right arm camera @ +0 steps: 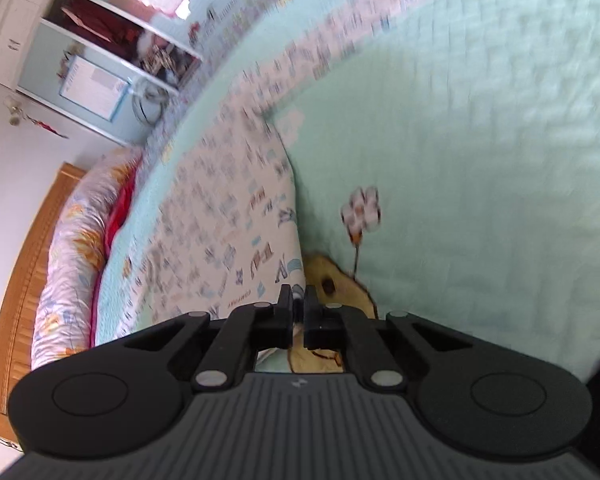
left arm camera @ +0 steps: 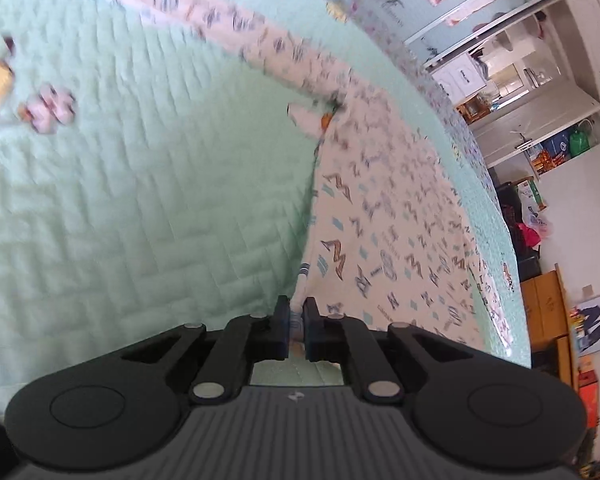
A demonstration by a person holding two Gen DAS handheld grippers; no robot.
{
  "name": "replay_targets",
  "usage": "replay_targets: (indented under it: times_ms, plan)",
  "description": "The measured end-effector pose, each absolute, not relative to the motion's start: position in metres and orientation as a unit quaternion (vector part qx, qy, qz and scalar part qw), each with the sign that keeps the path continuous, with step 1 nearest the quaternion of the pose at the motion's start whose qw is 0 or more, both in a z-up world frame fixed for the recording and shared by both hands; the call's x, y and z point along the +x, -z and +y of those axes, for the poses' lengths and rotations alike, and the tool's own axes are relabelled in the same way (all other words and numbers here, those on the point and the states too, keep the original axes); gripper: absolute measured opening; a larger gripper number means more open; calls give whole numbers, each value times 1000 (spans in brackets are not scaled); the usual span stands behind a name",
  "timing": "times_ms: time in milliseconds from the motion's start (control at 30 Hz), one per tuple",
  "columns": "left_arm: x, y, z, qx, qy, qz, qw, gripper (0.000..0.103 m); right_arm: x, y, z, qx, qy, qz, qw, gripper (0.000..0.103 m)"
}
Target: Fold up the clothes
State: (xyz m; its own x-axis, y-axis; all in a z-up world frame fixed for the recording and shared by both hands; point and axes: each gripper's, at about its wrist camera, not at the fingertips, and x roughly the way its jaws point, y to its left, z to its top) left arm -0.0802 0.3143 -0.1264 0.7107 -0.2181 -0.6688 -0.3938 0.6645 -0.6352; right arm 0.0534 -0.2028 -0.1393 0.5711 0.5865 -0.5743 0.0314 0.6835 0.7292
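Note:
A white garment (left arm camera: 396, 224) printed with small grey and blue letters lies on a mint quilted bedspread (left arm camera: 140, 200). My left gripper (left arm camera: 297, 320) is shut on the garment's striped hem edge, which runs up between the fingers. One sleeve (left arm camera: 236, 20) stretches away toward the top left, blurred. In the right wrist view the same garment (right arm camera: 236, 216) spreads left of the fingers, and my right gripper (right arm camera: 297, 308) is shut on another corner of its hem. The far end of the garment (right arm camera: 340, 32) is smeared by motion.
The bedspread (right arm camera: 480, 160) carries appliqué patches: a pink flower (left arm camera: 50, 110), a flower (right arm camera: 362, 208) and a tan shape (right arm camera: 340, 284). A rolled floral duvet (right arm camera: 68, 264) and wooden headboard (right arm camera: 20, 280) lie left. Shelves (left arm camera: 512, 60) and a wooden cabinet (left arm camera: 548, 312) stand beyond the bed.

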Motion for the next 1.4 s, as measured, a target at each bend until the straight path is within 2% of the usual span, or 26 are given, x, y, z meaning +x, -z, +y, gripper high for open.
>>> replay_targets:
  times_ms: [133,267,333,367,400,467,600,667,733,900,1000,1167,1300,1333,1400]
  plan:
    - [-90,123,312,-381,-52,386,838,6,38,125,-207,363,-177,430,808,3]
    - [-82,154,317,-394,-57,421,815,8,37,155,-192,341,-159,473,797,3]
    - [-85,150,320,-398,-55,418,815,8,36,168,-189,339,-146,485,793,4]
    - [-89,144,322,-393,-55,413,820,15,35,168,-192,349,-146,484,789,8]
    - [-93,137,325,-388,-58,409,824,28,34,165,-196,357,-146,483,786,10]
    - [-102,124,332,-379,-68,397,833,42,33,156,-209,364,-142,469,792,22]
    - [-117,104,350,-381,-96,367,843,43,37,130,-246,380,-114,406,823,26]
    - [-119,100,354,-381,-106,362,844,43,47,125,-267,400,-89,375,831,37]
    - [-118,97,352,-378,-108,364,844,43,65,124,-290,424,-63,348,834,42]
    - [-106,92,339,-354,-103,380,848,43,121,131,-352,455,8,290,842,42]
    - [-89,91,329,-342,-103,390,849,43,162,144,-394,466,33,280,839,47]
    - [-60,90,314,-322,-103,408,848,43,219,182,-422,498,50,302,811,47]
    - [-37,89,301,-305,-103,421,848,43,254,194,-419,496,47,289,818,46]
    - [-32,89,298,-301,-103,424,848,43,263,195,-419,498,46,288,817,41]
    - [-25,90,293,-294,-105,430,847,43,279,196,-419,492,53,298,816,13]
